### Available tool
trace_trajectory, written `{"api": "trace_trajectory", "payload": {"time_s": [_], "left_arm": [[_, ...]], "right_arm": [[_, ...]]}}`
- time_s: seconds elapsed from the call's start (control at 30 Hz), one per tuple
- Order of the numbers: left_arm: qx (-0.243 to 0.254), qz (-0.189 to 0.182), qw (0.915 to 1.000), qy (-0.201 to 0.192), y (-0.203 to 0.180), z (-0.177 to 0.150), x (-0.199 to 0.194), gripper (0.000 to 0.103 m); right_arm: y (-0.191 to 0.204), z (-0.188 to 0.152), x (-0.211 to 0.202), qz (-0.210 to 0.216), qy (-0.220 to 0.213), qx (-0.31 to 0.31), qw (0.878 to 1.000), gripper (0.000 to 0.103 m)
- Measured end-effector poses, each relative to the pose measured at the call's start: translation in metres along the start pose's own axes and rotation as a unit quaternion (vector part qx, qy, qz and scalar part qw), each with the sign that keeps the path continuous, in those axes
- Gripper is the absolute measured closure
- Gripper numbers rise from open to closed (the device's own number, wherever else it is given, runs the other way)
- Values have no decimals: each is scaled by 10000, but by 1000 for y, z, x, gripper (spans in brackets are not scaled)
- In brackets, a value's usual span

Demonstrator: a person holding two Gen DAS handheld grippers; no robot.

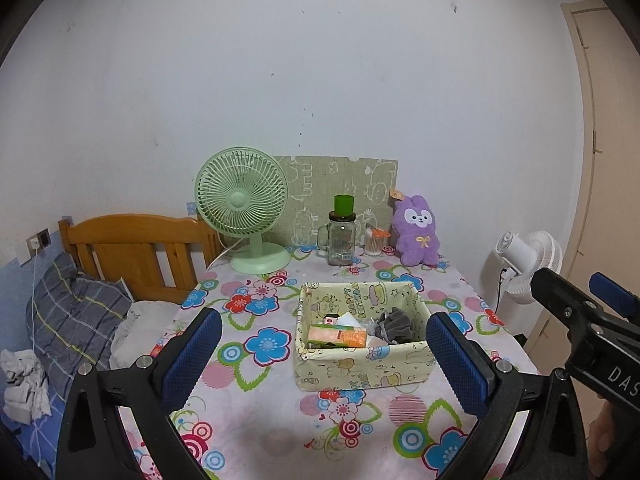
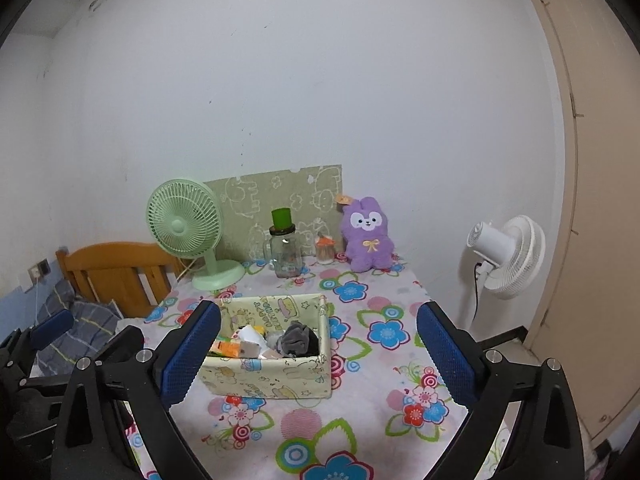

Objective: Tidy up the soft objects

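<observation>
A pale yellow fabric basket [image 1: 362, 370] [image 2: 276, 380] stands in the middle of the flowered table. Inside lie a grey soft cloth [image 1: 394, 326] [image 2: 298, 340], an orange pack [image 1: 338, 337] and some white paper. A purple plush rabbit [image 1: 418, 230] [image 2: 368, 234] sits upright at the table's far edge against the wall. My left gripper [image 1: 324, 360] is open, hovering in front of the basket with nothing between its blue pads. My right gripper [image 2: 318, 356] is open too, nothing held, with the basket seen just beyond its left finger [image 2: 188, 356]. It also shows at the right edge of the left wrist view.
A green desk fan [image 1: 244, 208], a glass jar with a green lid [image 1: 342, 236] and a small cup of cotton swabs [image 1: 375, 240] line the back of the table. A white floor fan [image 2: 508, 256] stands right of the table; a bed with a wooden headboard [image 1: 136, 248] lies left.
</observation>
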State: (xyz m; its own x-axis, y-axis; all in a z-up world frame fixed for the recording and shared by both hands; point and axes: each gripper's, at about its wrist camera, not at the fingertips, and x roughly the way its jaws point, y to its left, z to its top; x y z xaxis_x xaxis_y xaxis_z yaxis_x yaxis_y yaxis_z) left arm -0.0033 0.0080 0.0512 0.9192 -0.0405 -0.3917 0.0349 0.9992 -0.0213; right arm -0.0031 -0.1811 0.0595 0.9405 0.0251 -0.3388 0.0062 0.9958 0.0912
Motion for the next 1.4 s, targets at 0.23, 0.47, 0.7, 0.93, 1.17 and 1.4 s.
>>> {"api": "trace_trajectory", "payload": {"time_s": [0.23,0.47,0.7,0.93,1.17,1.4], "left_arm": [[-25,13,10000,-20,1,-1,-3,0],[-30,82,9999,-105,1,-1,-8,0],[-171,113,9997,-119,1,-2,-11,0],[-281,118,9994,-180,4,-1,-18,0],[-222,157,9993,-239,1,-1,-22,0],[-232,155,9994,-227,2,-1,-22,0]], "right_arm": [[3,-1,-4,53,-3,-37,10000,3],[3,1,-8,88,-30,-40,9999,3],[-1,2,-8,108,18,8,9999,3],[-1,-1,-8,120,87,-18,9999,3],[0,-1,-12,118,54,-17,9999,3],[0,-1,-13,152,73,-25,9999,3]]}}
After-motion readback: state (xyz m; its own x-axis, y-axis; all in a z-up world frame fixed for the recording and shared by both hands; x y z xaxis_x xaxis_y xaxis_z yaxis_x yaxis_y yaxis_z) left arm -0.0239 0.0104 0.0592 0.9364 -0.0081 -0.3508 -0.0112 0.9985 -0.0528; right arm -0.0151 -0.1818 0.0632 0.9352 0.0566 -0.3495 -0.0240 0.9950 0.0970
